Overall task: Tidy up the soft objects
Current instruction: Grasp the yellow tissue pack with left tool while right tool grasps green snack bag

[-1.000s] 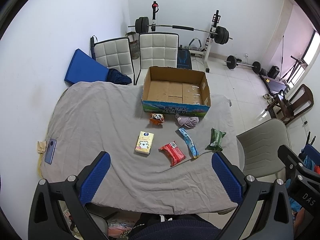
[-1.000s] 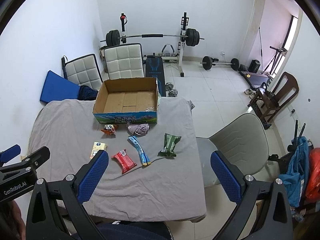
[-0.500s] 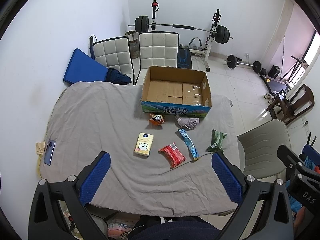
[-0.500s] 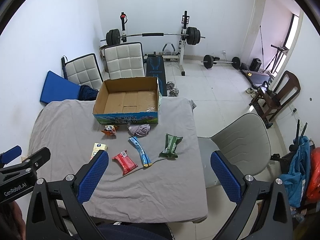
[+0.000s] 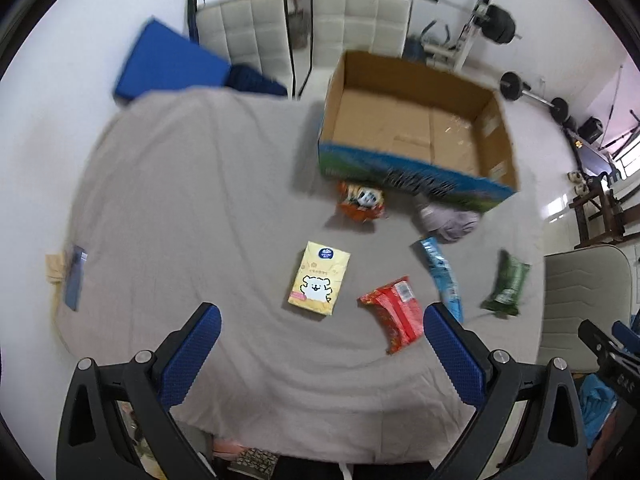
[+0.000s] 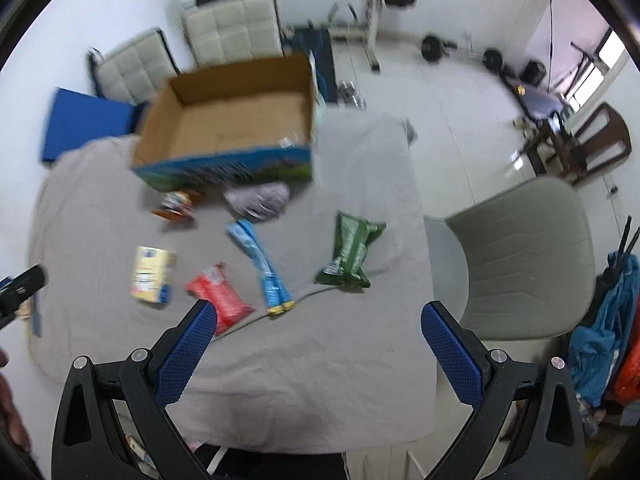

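An empty cardboard box (image 5: 416, 136) (image 6: 228, 128) stands at the far side of a table covered in grey cloth (image 5: 180, 200). In front of it lie a panda snack packet (image 5: 362, 200), a crumpled lilac cloth (image 5: 450, 220) (image 6: 260, 200), a yellow tissue pack (image 5: 319, 278) (image 6: 152, 274), a red packet (image 5: 394, 312) (image 6: 220, 294), a blue packet (image 5: 442, 276) (image 6: 258, 262) and a green packet (image 5: 506, 284) (image 6: 352, 252). My left gripper (image 5: 320, 340) is open and empty above the near table area. My right gripper (image 6: 320, 340) is open and empty too.
A phone (image 5: 76, 276) lies near the table's left edge. A grey chair (image 6: 516, 264) stands right of the table. Two white padded chairs (image 5: 304, 32), a blue mat (image 5: 168, 64) and weight equipment (image 6: 376, 4) stand beyond the table.
Both grippers have moved forward and down toward the table; the box and packets now look larger and blurred. Both stay open and empty.
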Motion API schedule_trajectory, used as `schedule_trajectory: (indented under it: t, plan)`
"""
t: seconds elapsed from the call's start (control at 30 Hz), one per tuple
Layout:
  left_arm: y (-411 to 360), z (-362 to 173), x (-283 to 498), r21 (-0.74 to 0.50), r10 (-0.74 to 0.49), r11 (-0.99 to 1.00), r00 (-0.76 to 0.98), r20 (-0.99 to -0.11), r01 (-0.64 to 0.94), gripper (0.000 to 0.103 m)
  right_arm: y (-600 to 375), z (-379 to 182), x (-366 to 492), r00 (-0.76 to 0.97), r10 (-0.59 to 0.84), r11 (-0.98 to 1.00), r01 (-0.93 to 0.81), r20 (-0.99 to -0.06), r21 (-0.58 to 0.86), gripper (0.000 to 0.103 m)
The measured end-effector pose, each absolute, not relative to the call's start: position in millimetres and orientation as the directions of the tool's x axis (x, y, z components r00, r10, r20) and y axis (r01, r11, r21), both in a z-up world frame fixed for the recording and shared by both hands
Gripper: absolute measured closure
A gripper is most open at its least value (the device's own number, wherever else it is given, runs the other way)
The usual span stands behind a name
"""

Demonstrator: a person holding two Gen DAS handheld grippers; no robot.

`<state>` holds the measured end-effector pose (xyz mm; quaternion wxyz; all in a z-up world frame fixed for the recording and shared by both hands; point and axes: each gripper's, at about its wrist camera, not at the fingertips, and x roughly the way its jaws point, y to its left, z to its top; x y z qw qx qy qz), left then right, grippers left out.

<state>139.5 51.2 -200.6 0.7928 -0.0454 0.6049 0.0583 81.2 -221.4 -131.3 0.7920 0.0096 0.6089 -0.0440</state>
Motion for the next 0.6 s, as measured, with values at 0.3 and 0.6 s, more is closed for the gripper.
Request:
schedule_trajectory:
  t: [0.3,0.6]
  plan:
    - [60,-355,204,0.054,0.059,0.992,0.040,-0.997,-0.114,0.000,-277,-282,163,0.085,-0.077,0.977,0.207,-0.993,-0.058,0.000]
    - [61,-434,221,-0.020,-0.028,0.994,-0.075,-0.997,-0.110,0.003,-298,-380,204,-0.071,-0.045,0.967,0.246,-0.996,-0.061,0.003]
